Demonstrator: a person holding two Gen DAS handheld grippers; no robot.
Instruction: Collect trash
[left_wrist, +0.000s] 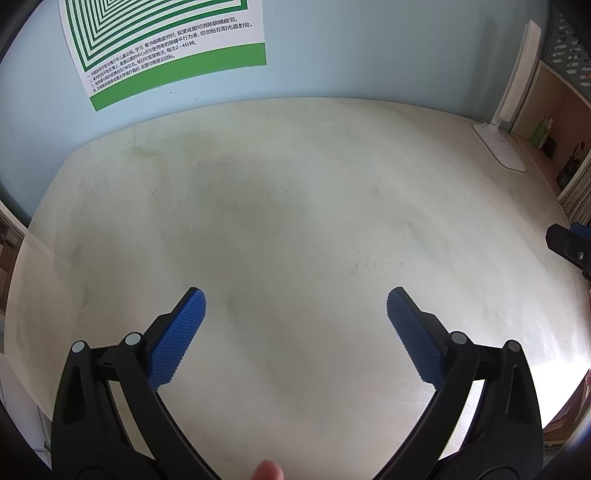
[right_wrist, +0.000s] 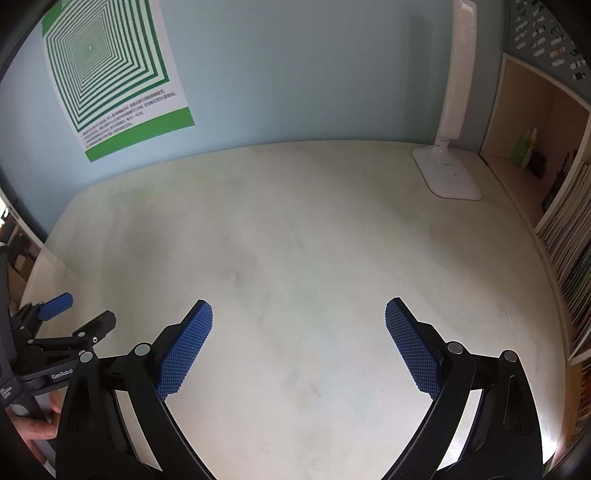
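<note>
Trash cannot be found in either view; if any piece lies on the desk, it is outside the pictures or hidden under the fingers. Left gripper hangs over the pale desk with its blue fingers spread wide and nothing between them. Right gripper is the same, fingers wide apart and holding nothing. At the far right a white desk lamp stands on the desk, its head cut off by the top edge. Beside it a shelf holds small bottles, too blurred to read. A green-striped poster is on the wall; its small text is not readable.
</note>
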